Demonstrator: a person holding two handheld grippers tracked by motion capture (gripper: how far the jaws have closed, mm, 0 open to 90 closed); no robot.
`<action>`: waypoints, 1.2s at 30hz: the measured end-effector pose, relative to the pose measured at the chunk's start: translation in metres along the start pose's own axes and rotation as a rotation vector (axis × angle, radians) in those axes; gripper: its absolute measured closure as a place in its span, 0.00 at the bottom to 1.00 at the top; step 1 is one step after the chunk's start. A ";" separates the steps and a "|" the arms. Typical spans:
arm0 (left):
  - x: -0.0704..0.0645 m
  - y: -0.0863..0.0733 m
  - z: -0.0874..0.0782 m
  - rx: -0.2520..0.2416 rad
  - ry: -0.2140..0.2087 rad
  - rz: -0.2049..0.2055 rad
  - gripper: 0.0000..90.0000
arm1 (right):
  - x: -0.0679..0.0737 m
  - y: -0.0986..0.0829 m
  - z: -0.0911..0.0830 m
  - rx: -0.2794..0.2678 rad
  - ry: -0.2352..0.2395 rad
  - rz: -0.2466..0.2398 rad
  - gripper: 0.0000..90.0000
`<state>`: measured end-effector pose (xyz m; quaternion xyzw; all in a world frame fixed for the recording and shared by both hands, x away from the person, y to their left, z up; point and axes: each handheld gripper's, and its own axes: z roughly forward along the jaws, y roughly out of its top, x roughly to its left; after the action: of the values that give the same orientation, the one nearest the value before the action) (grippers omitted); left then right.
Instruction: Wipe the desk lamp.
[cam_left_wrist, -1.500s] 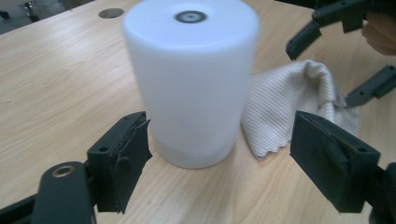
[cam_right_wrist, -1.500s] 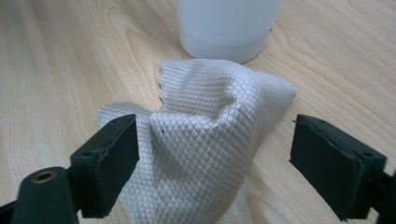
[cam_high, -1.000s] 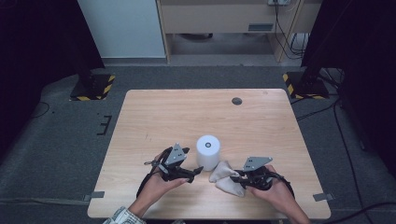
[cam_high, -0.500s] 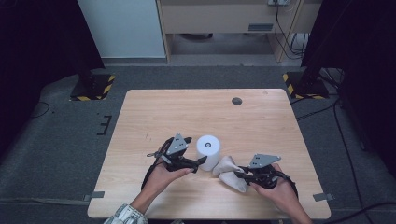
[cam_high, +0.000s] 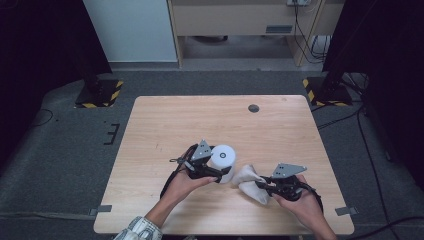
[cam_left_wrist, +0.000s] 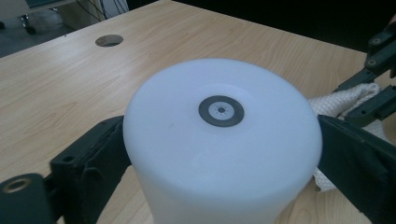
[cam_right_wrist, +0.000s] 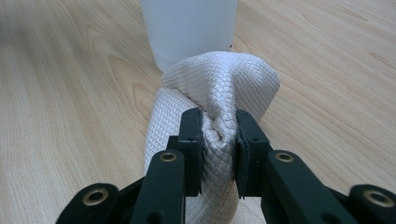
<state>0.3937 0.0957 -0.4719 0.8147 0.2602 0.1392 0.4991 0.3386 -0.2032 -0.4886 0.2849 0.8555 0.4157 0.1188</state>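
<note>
on the wooden table (cam_high: 165, 120), a white bottle (cam_high: 223, 159) stands upright a little toward 6 o'clock from the table's middle. the left gripper (cam_high: 220, 174) comes at it from about 8 o'clock, held in the person's left hand (cam_high: 184, 183). in the left gripper view the bottle (cam_left_wrist: 223, 149) sits between the two black jaws, one against each side of its round wall, so the gripper is clamped around the bottle. a small dark ring with a pale centre (cam_left_wrist: 221, 111) marks the middle of the bottle's flat top.

a pale quilted cloth (cam_high: 249, 182) lies bunched on the table at about 4 o'clock from the bottle, with its near edge touching or just beside the bottle's base. the right gripper (cam_high: 262, 187) reaches it from 3 o'clock, held in the right hand (cam_high: 300, 204). in the right gripper view the jaws are squeezed on a fold of the cloth (cam_right_wrist: 219, 98), which puckers between them and bulges out above, while the rest hangs down to the table. beyond the cloth, at 12 o'clock in that view, the lower part of the bottle (cam_right_wrist: 189, 28) rises, and the cloth's bulge presses close to it.

a round dark hole (cam_high: 253, 108) lies in the tabletop at about 1 o'clock from the bottle, well apart from it, near the far edge. the left gripper view shows it too, at 10 o'clock (cam_left_wrist: 109, 40).
</note>
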 end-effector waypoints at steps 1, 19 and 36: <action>0.000 0.000 0.000 0.002 -0.001 0.018 0.08 | 0.000 0.000 0.000 0.001 -0.004 -0.001 0.85; -0.010 -0.004 -0.014 0.030 -0.081 0.049 0.09 | 0.006 0.027 -0.026 -0.122 -0.065 -0.015 0.86; -0.026 -0.009 -0.022 0.035 -0.118 0.089 0.09 | 0.010 0.090 -0.035 -0.130 -0.058 -0.100 0.86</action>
<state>0.3593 0.1007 -0.4689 0.8409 0.1961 0.1083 0.4926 0.3504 -0.1753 -0.3961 0.2453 0.8360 0.4556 0.1827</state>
